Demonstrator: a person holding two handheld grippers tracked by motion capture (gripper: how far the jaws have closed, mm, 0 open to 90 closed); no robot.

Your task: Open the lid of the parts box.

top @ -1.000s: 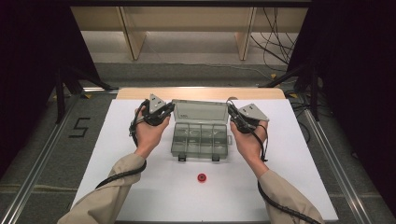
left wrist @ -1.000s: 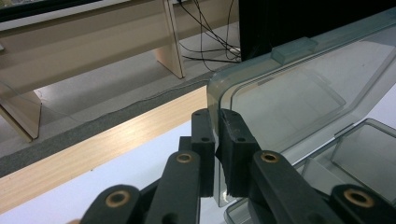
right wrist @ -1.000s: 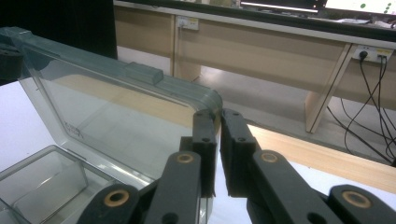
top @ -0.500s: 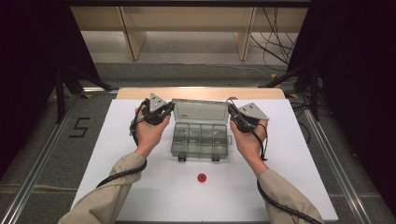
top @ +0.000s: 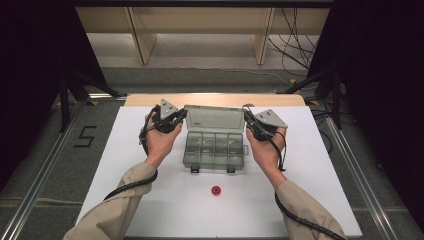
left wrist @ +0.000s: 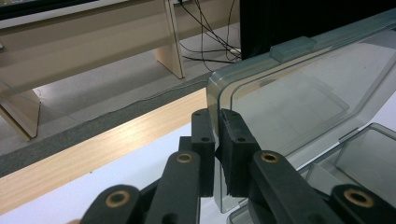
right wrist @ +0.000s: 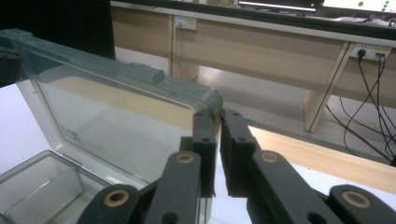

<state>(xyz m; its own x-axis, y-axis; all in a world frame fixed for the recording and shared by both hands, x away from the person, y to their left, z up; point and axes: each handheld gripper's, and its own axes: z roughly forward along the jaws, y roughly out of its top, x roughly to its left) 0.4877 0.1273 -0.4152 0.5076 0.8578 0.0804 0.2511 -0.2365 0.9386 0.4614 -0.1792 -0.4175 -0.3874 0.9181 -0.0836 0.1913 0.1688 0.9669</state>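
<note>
Nothing had changed since a second before: our left gripper [top: 180, 116] and right gripper [top: 247, 119] kept their jaws pinched on the two top corners of the clear lid [top: 214, 120]. We think the lid was fully open. The box [top: 215, 150] sat mid worktop [top: 320, 165], a red piece [top: 216, 190] near its front. Wooden shelves [top: 200, 22] stood behind the box

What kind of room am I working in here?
Probably a lab recording station: a white table ringed by black curtains, a floor marker reading 5, and loose cables by a wooden bench.
</note>
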